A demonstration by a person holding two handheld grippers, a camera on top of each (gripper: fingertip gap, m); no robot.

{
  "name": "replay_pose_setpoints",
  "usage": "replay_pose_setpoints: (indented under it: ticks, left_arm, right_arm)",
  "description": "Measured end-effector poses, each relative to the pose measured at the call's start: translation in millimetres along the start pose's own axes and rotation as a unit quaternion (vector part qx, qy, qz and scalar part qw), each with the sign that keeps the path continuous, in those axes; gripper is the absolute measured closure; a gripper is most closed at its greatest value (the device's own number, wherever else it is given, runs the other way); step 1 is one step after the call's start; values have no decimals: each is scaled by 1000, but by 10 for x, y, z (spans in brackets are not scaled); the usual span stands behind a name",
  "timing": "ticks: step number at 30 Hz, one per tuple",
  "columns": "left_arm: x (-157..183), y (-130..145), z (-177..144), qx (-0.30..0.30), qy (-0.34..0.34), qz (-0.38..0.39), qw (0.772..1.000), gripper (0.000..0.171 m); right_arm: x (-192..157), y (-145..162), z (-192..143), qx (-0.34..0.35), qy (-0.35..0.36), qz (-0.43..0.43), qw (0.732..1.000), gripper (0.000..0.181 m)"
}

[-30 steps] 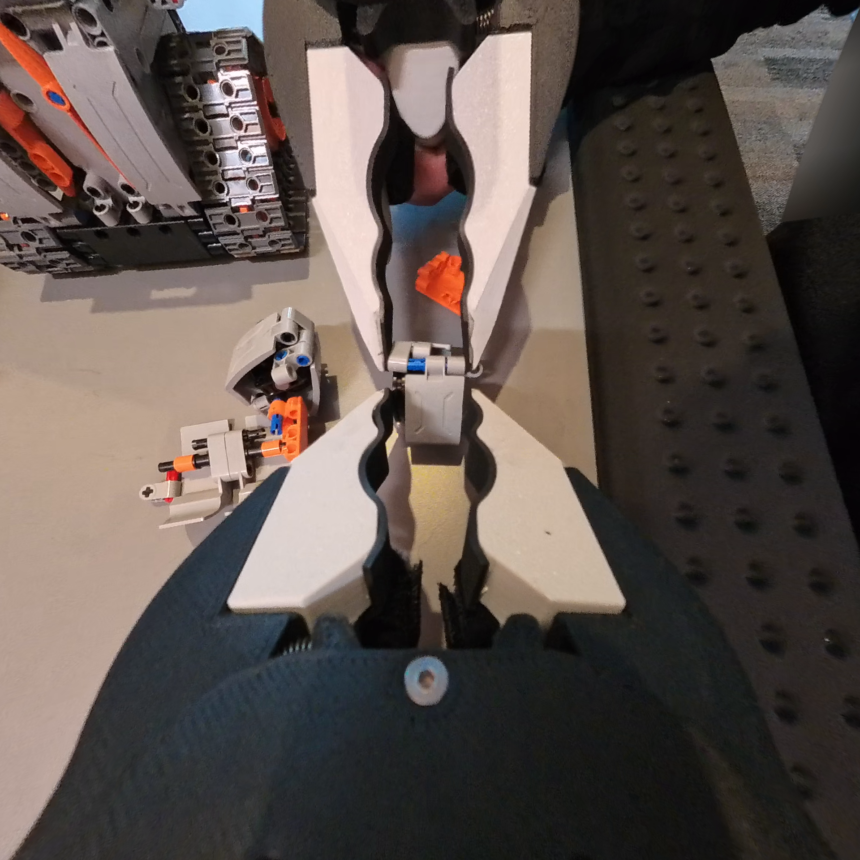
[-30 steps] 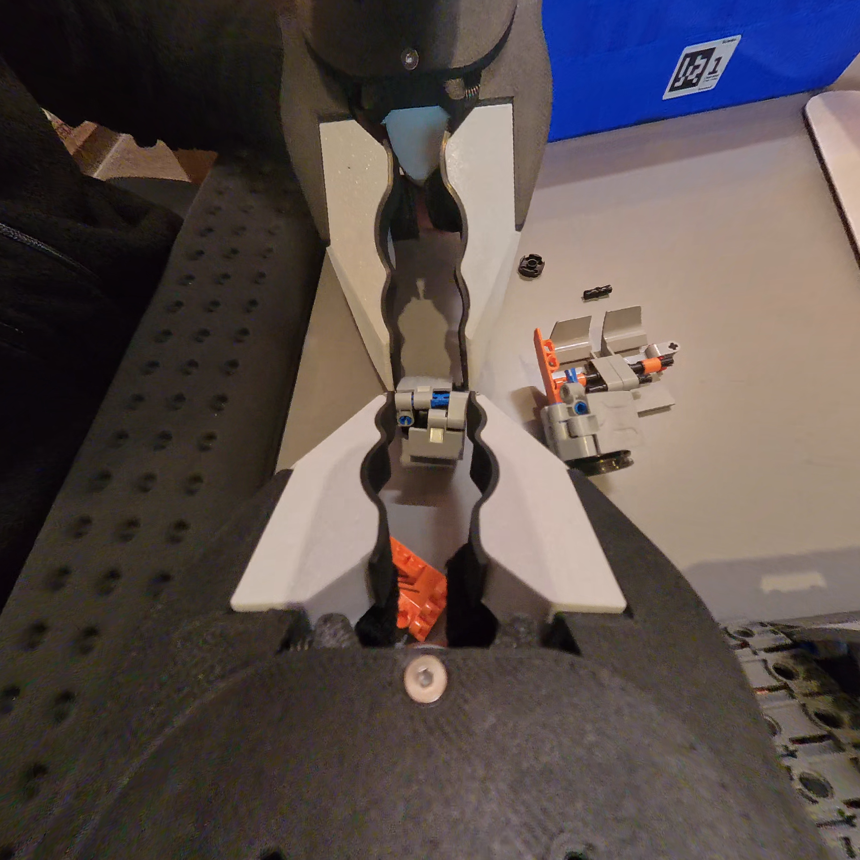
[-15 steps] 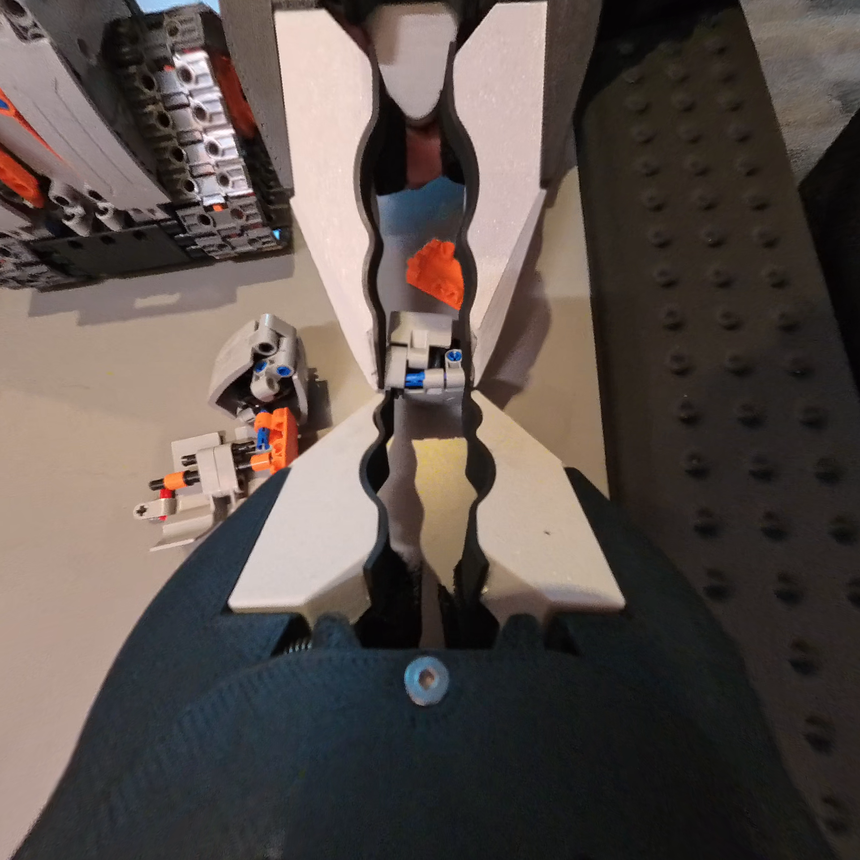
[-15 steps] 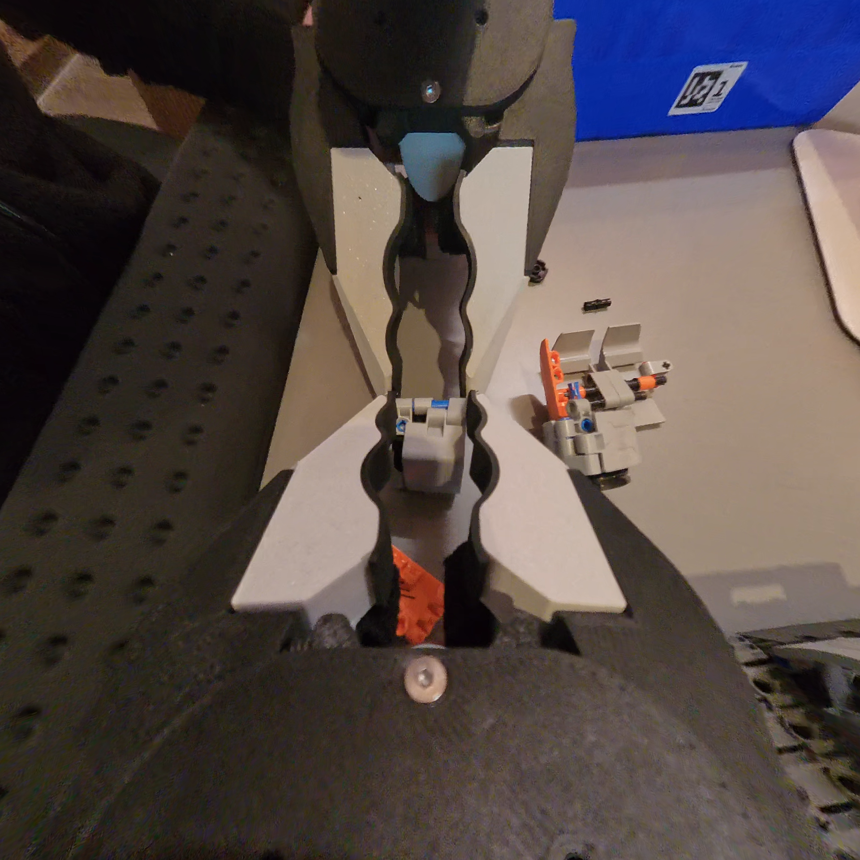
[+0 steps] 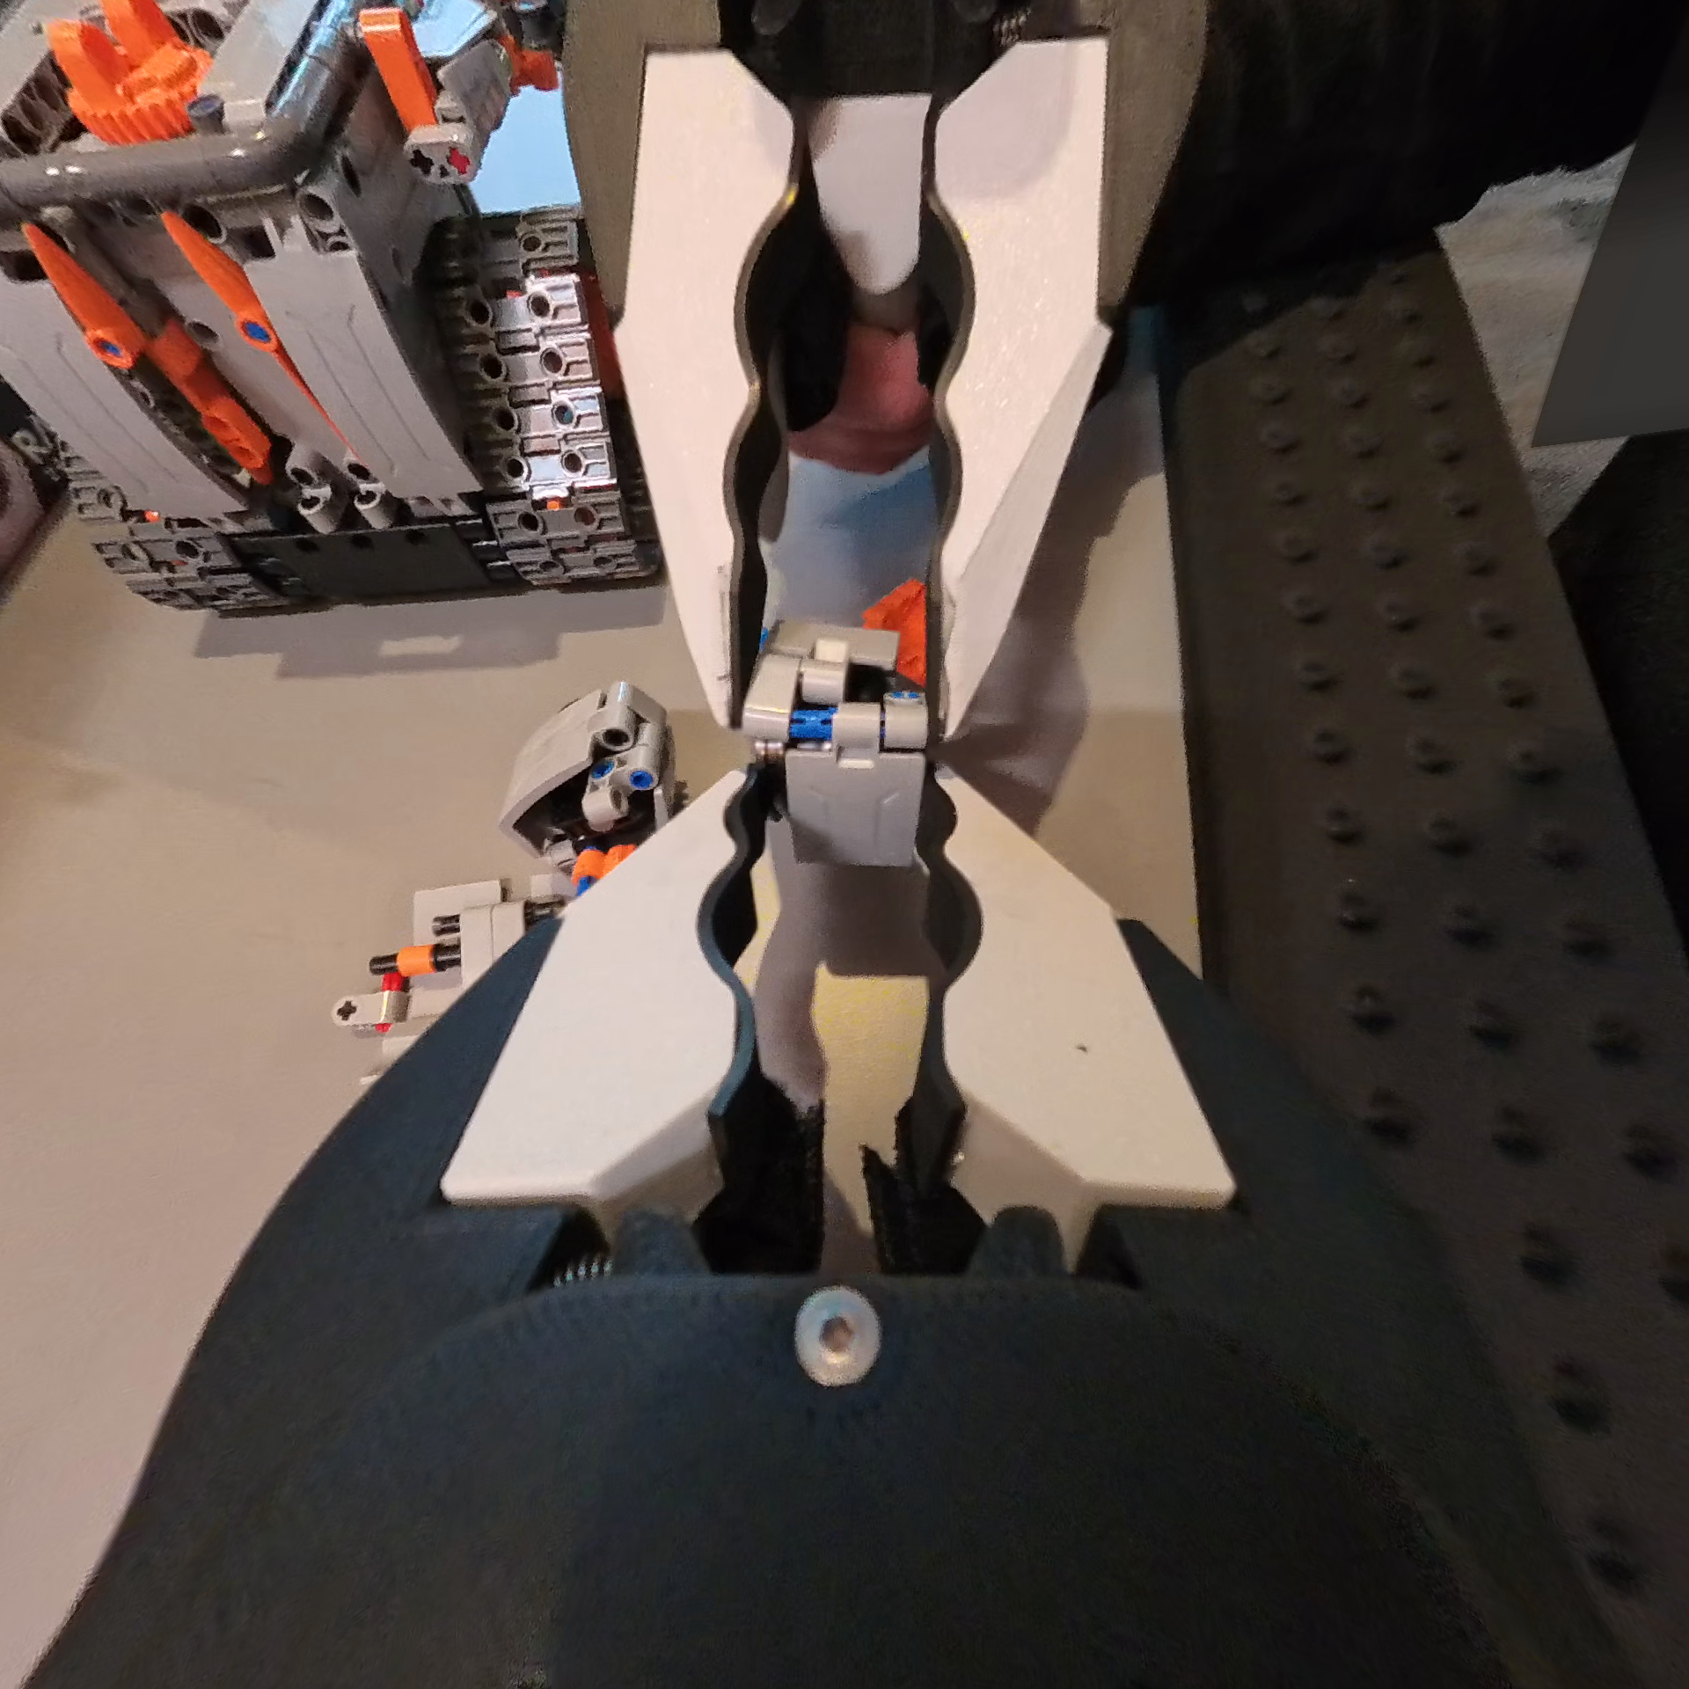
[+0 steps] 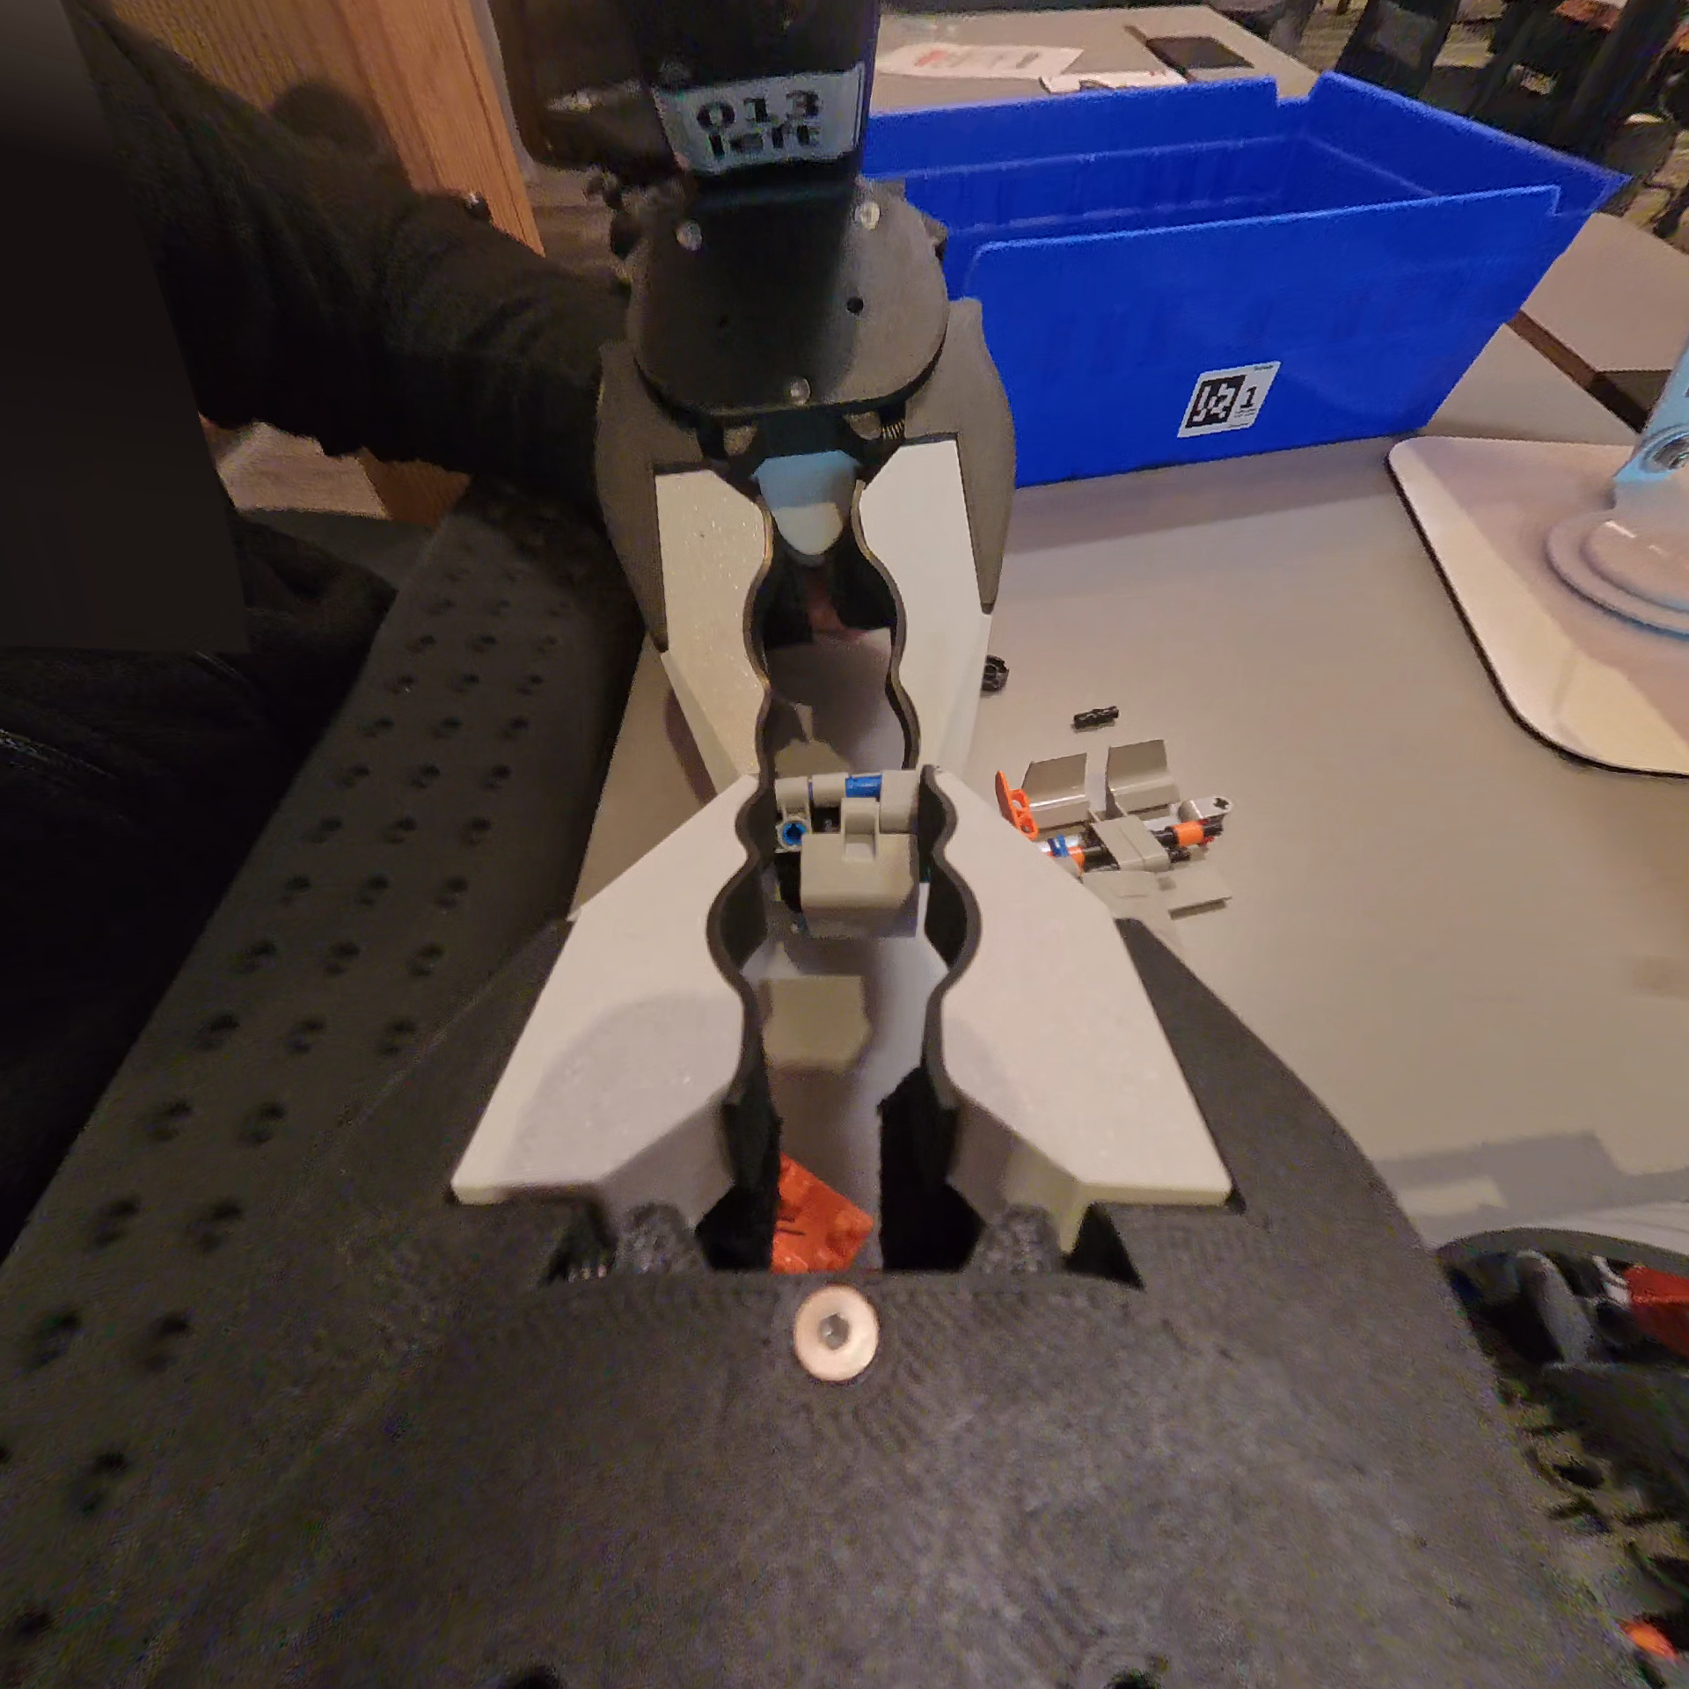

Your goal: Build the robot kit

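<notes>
Your left gripper (image 5: 845, 786) has its jaws closed on the panel end of the small grey brick assembly (image 5: 845, 768), and your right gripper (image 6: 845, 804), meeting it tip to tip, clamps the hinged end with the blue pins, so the piece hangs between both sets of jaws above the table (image 5: 183, 823). Keep both squeezes even and the tips level, turning only about the hinge line. Beyond your right jaws lie a loose grey and orange sub-assembly (image 6: 1120, 836) and, farther off, a blue bin (image 6: 1280, 274).
</notes>
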State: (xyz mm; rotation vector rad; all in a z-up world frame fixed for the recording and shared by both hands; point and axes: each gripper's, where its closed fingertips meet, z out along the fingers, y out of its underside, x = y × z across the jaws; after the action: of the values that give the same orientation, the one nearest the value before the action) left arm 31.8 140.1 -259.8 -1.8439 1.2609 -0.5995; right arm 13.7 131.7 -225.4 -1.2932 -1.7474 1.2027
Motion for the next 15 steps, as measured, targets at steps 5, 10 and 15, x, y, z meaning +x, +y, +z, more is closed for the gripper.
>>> replay_pose_setpoints:
  ticks: [5,10,15]
  left_arm:
    - [-18,82,38,-40,-26,27,998,142]
    - [-33,168,70,-76,-52,60,994,143]
    - [-29,234,112,-106,-69,93,988,143]
  right_arm:
    - [1,135,36,-67,37,-53,996,147]
    - [6,225,71,-104,51,-70,991,152]
    - [-9,315,114,-137,59,-86,985,152]
